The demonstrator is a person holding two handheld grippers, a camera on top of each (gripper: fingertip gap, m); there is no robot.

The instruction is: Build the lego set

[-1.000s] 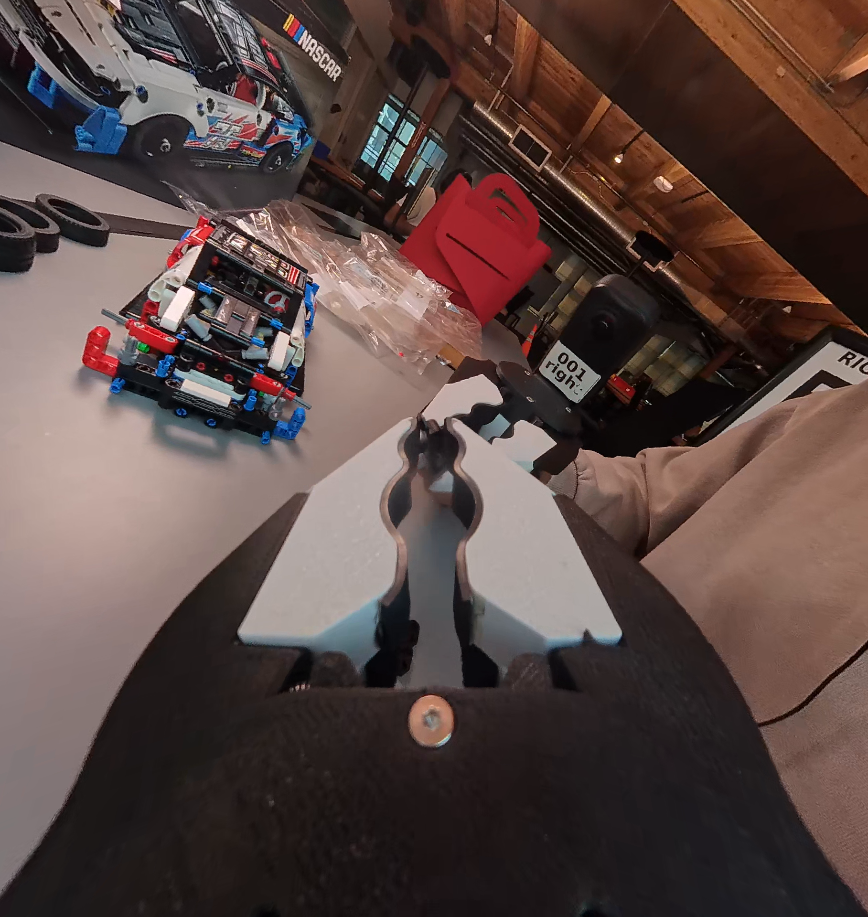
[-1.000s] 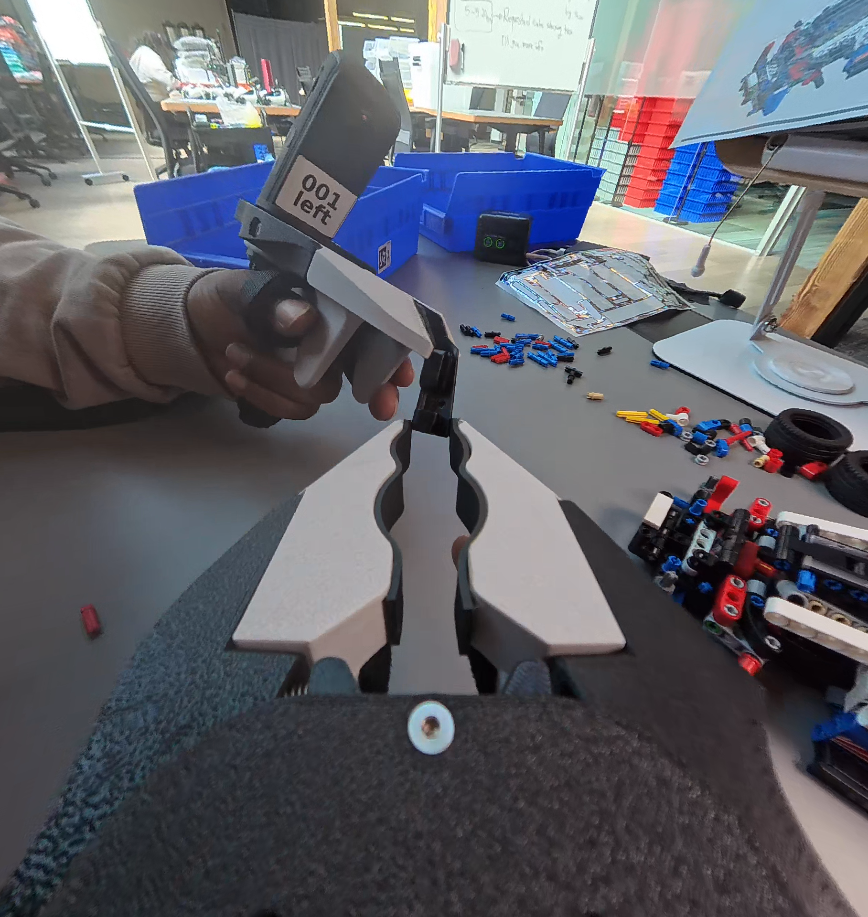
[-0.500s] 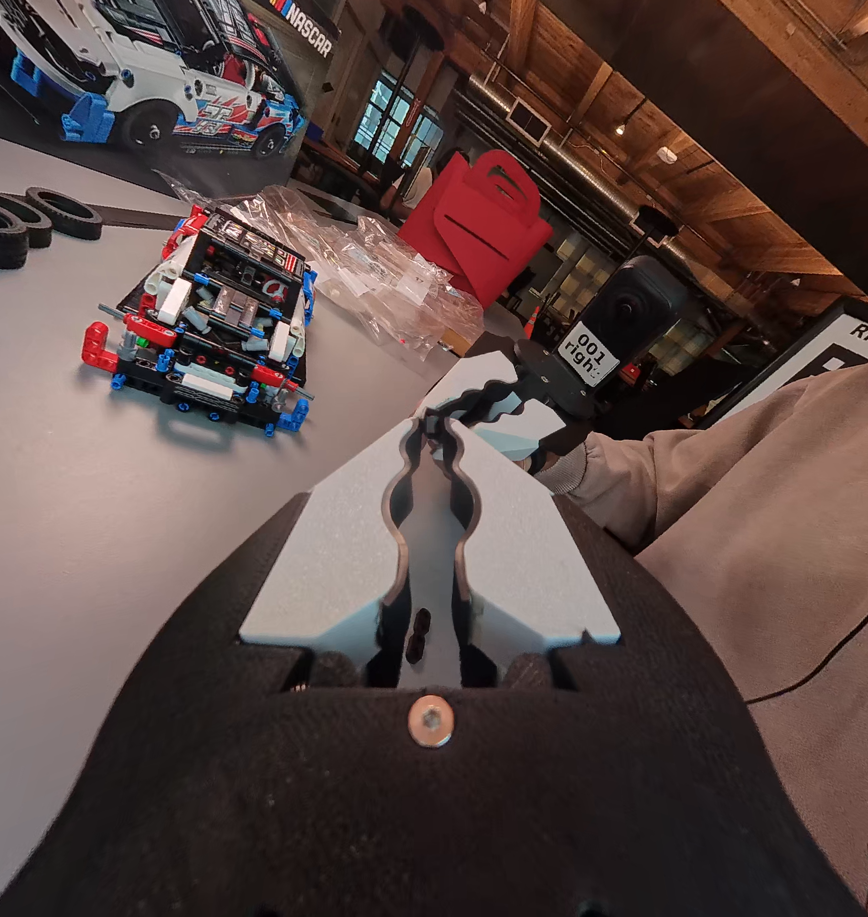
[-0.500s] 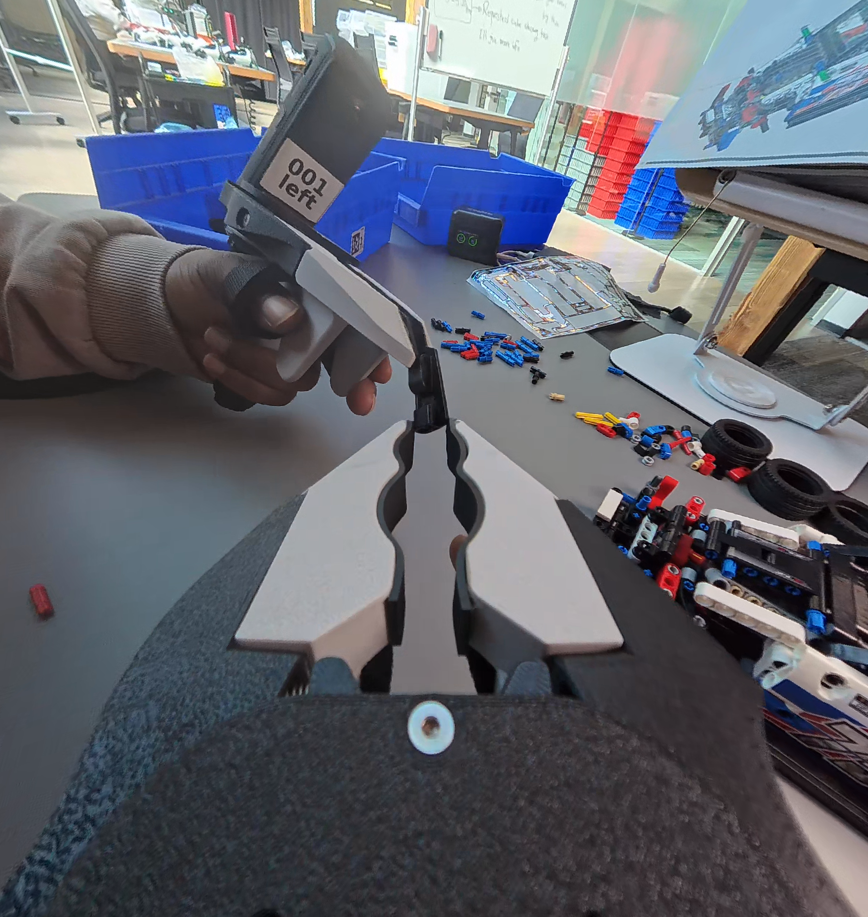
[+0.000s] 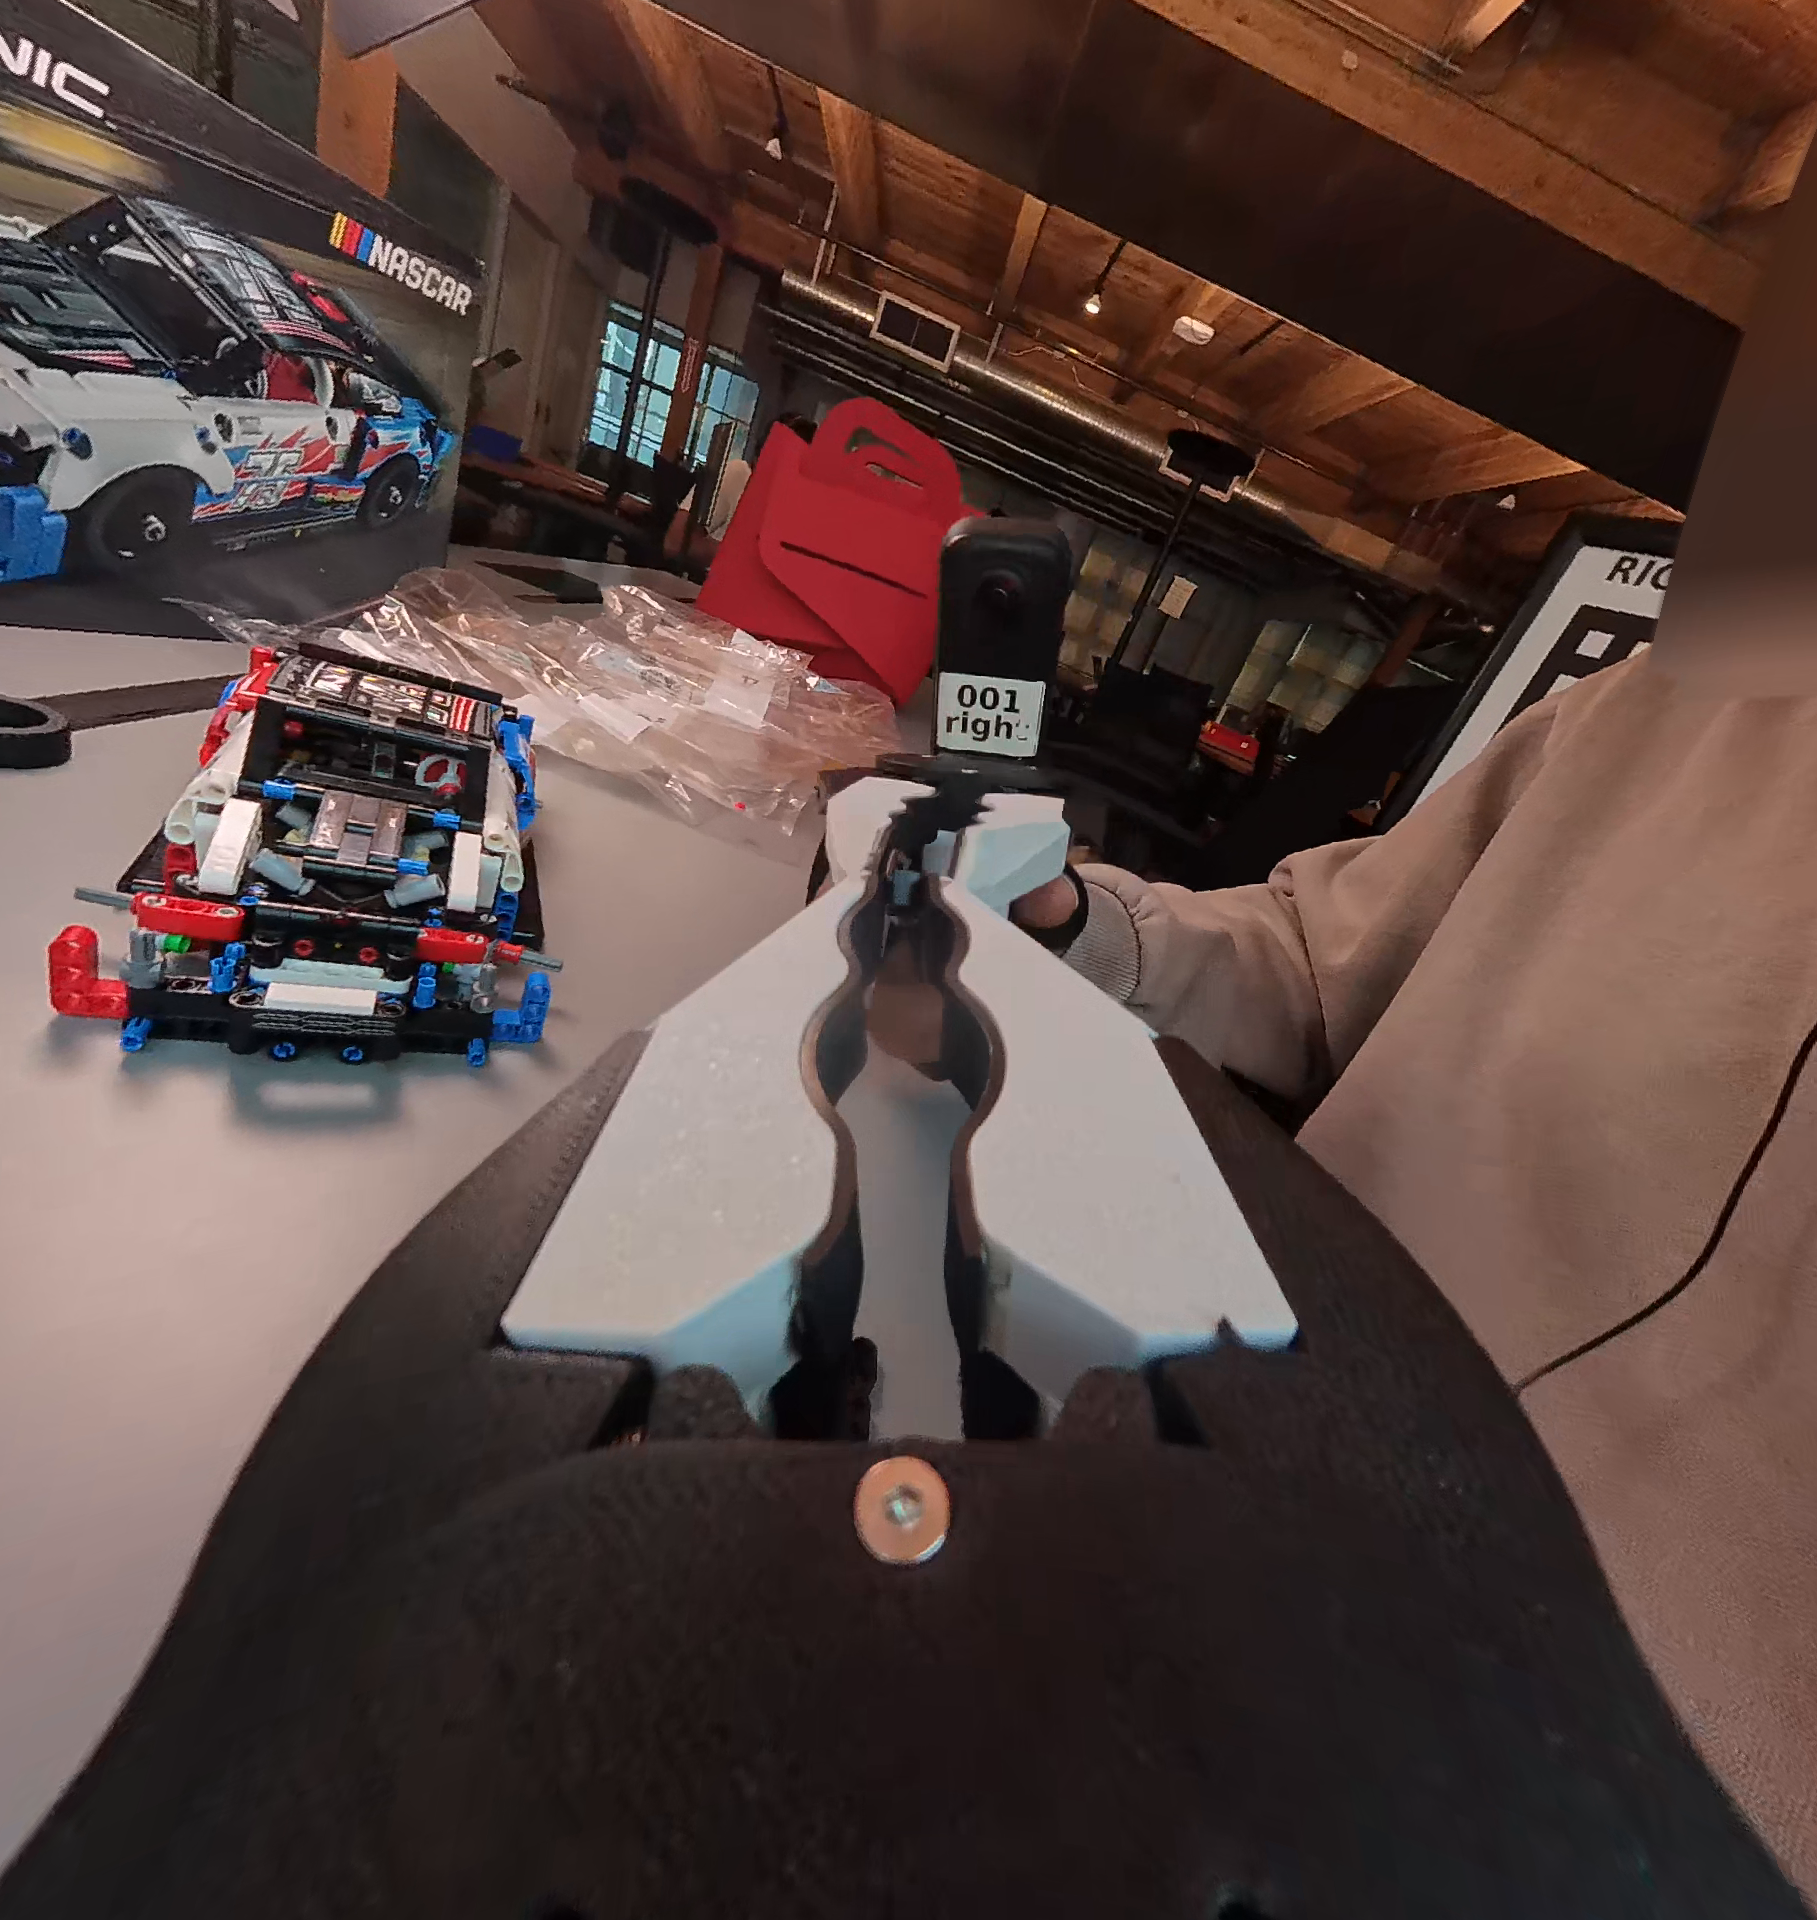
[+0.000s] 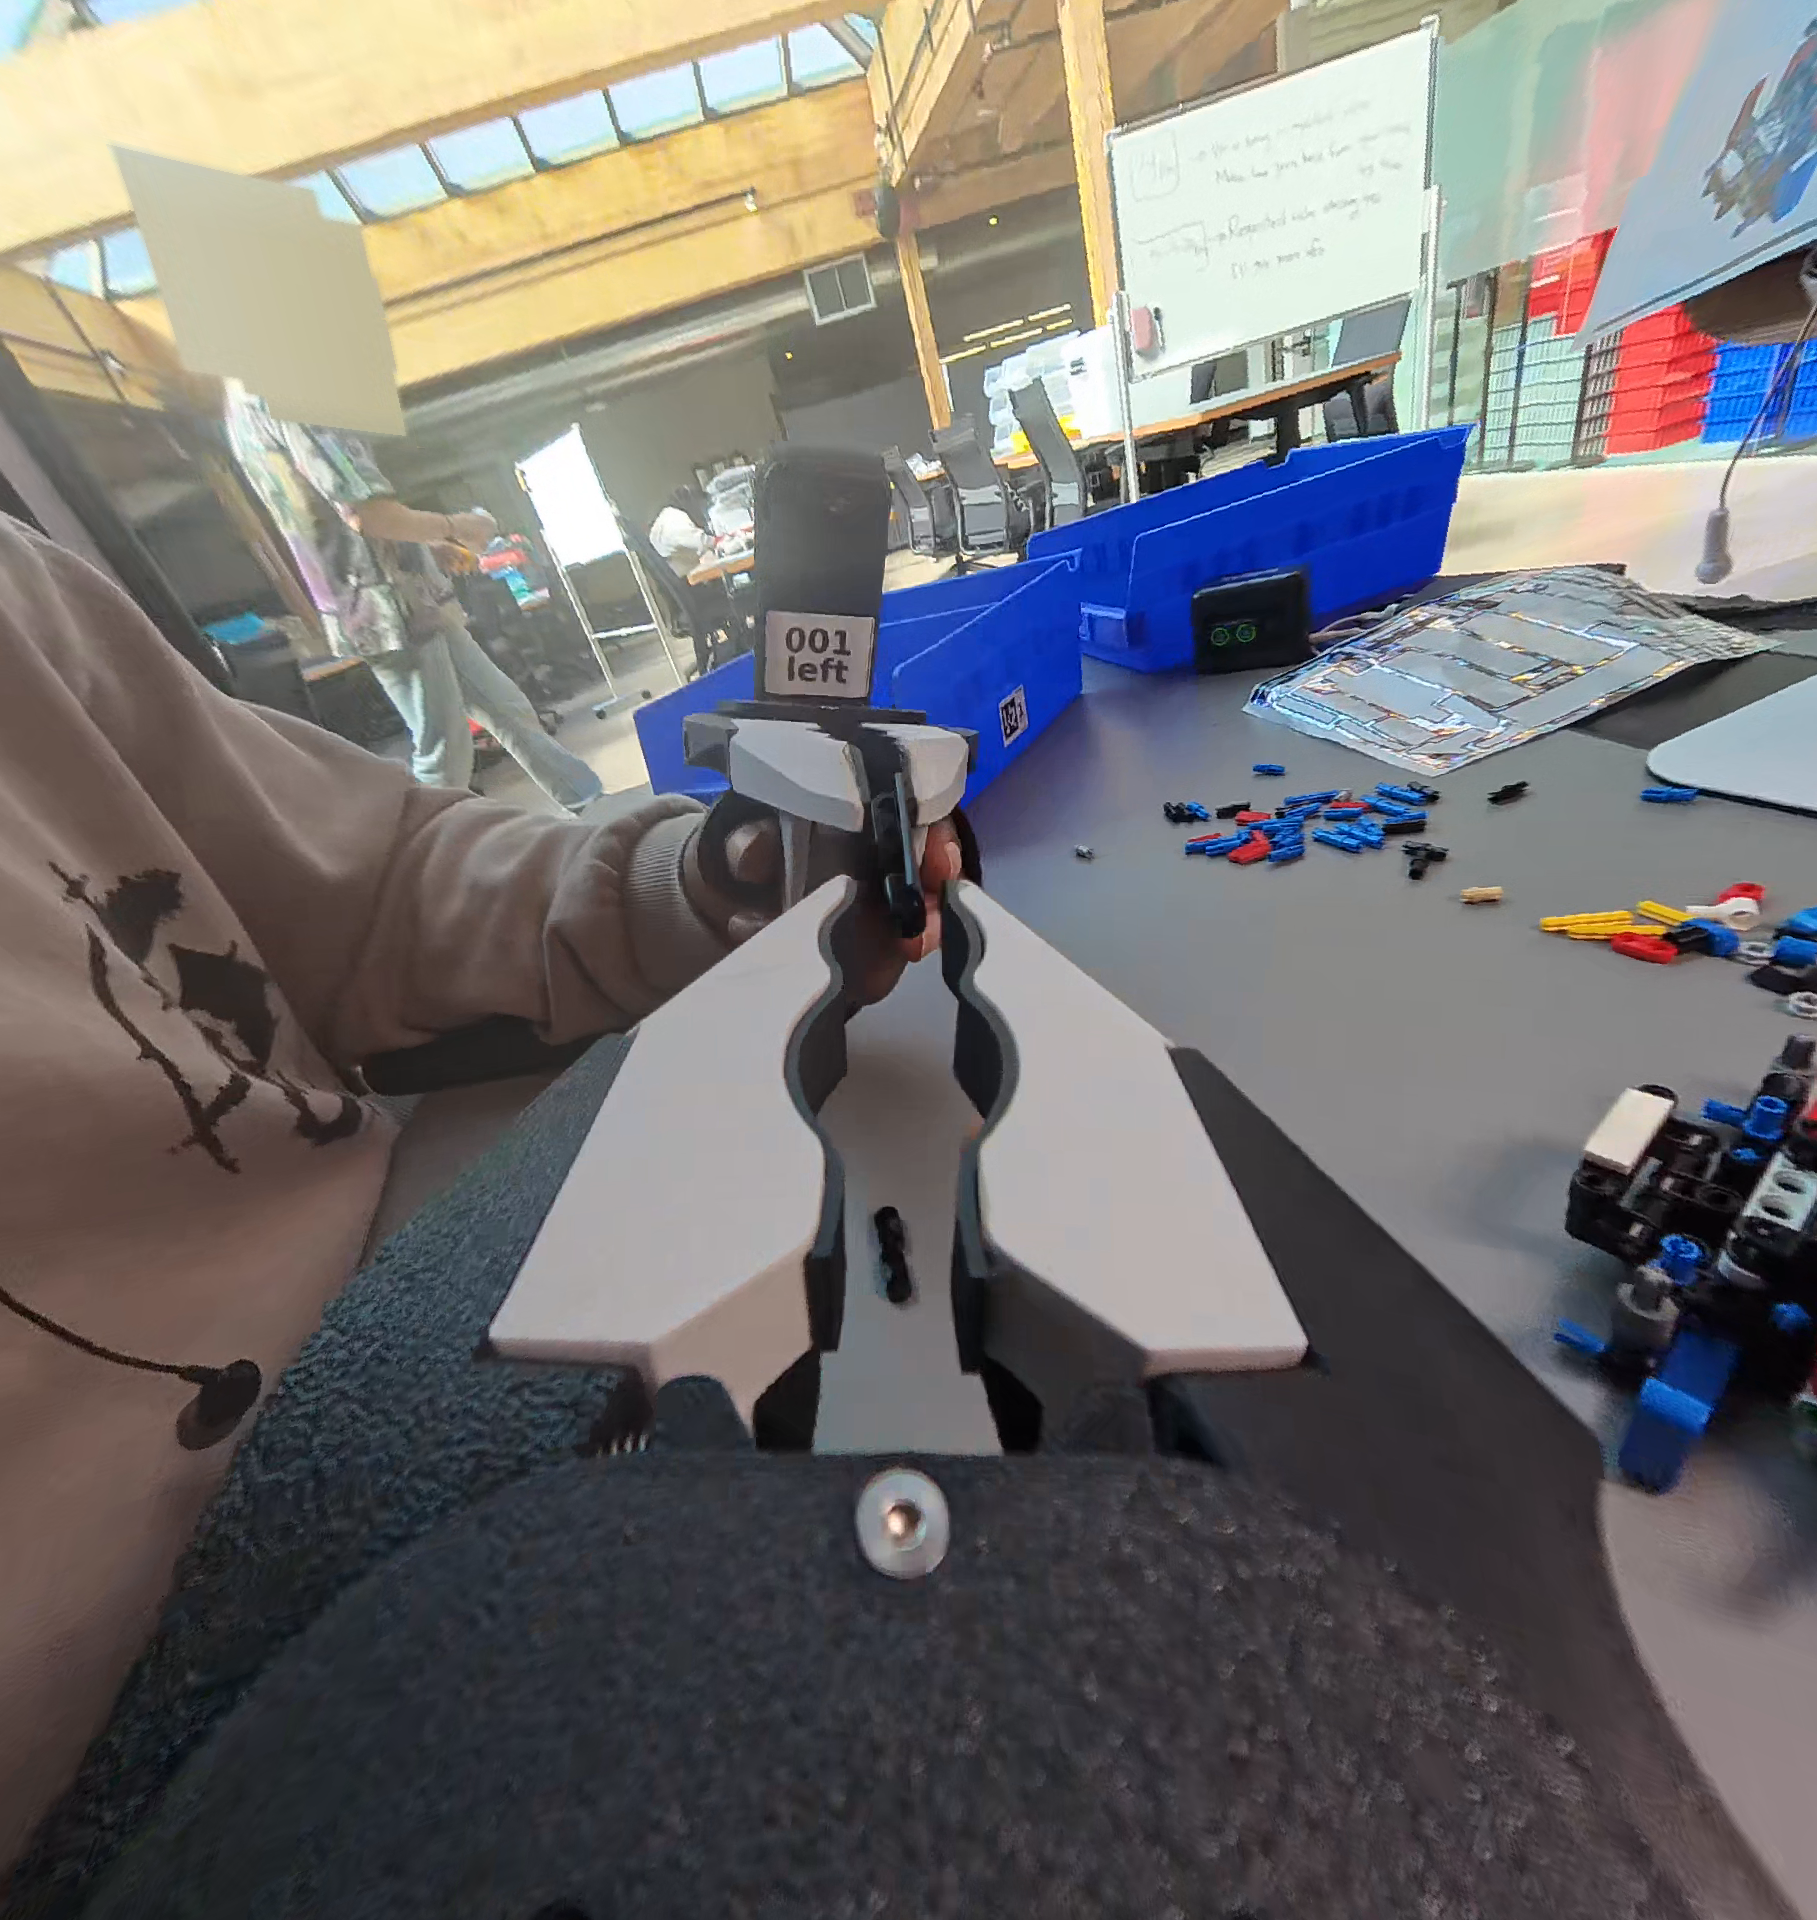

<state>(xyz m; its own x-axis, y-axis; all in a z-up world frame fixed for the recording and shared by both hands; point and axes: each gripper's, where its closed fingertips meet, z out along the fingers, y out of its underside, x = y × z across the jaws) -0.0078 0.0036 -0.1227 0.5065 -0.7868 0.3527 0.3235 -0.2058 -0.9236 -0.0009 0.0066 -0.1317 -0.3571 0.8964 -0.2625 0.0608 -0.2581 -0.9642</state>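
Observation:
My left gripper [image 5: 902, 894] and right gripper [image 6: 896, 904] meet tip to tip above the grey table [image 5: 156, 1299]. In the right wrist view the left gripper [image 6: 883, 774] faces me, shut on a thin black lego piece [image 6: 899, 862] that hangs down. The piece's lower end sits between my right fingertips with a gap on each side, so the right jaws stand open. The partly built lego car [image 5: 332, 883] stands to the left, and it also shows in the right wrist view [image 6: 1766, 1195]. A small black piece [image 6: 891, 1252] lies on the table under my right fingers.
Loose blue, red and yellow parts [image 6: 1299, 831] lie scattered on the table. Blue bins [image 6: 1247, 561] and a sticker sheet [image 6: 1486, 665] are behind them. Clear plastic bags [image 5: 655, 696], the set's box [image 5: 187, 416], a tyre [image 5: 5, 732] and a red bag [image 5: 842, 551] stand beyond the car. My left and right fingertips are right by each other. From either gripper's tips it is about 20 cm to the partly built lego car [image 5: 332, 883].
Both grippers have rolled level and now face each other head-on. My right jaws stand slightly wider around the black piece. The left gripper still holds it.

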